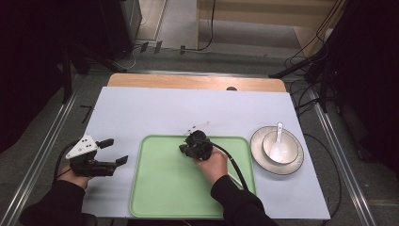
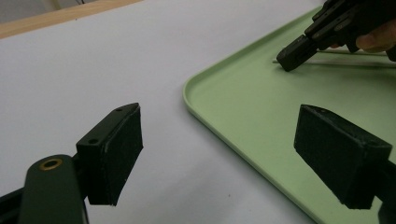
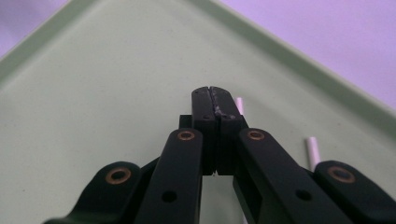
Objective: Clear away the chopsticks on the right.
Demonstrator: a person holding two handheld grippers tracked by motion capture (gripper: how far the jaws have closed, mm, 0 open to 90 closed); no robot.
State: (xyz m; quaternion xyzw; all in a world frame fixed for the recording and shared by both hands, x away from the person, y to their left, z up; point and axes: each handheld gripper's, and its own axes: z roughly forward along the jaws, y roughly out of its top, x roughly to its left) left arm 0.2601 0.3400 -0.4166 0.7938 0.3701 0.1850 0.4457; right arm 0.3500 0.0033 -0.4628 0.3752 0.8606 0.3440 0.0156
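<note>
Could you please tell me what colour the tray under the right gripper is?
The tray is pale green all over, plainest in the high view.

left gripper (image 1: 116, 151) gaping – right gripper (image 3: 213, 95) clamped closed.

White sheet (image 1: 141, 108) covers most of the table, flat. Wood strip (image 1: 188, 81) of the tabletop shows bare along the sheet's far edge. Small dark knob (image 1: 231, 88) sits on that strip, touching the sheet's far edge, right of middle. Plate (image 1: 254, 147), pale with a dark rim line, on the sheet near its right edge. Bowl (image 1: 292, 147), white, upright in the plate. Spoon (image 1: 278, 149), white, in the bowl, handle leaning toward the sheet's far side. Metal rails (image 1: 47, 141) run on the floor along the sheet's left and right sides. Black cables (image 1: 310, 101) tangle on the floor off the sheet's far right corner. Dark cabinet (image 1: 113, 23) well beyond the sheet's far left corner.
</note>
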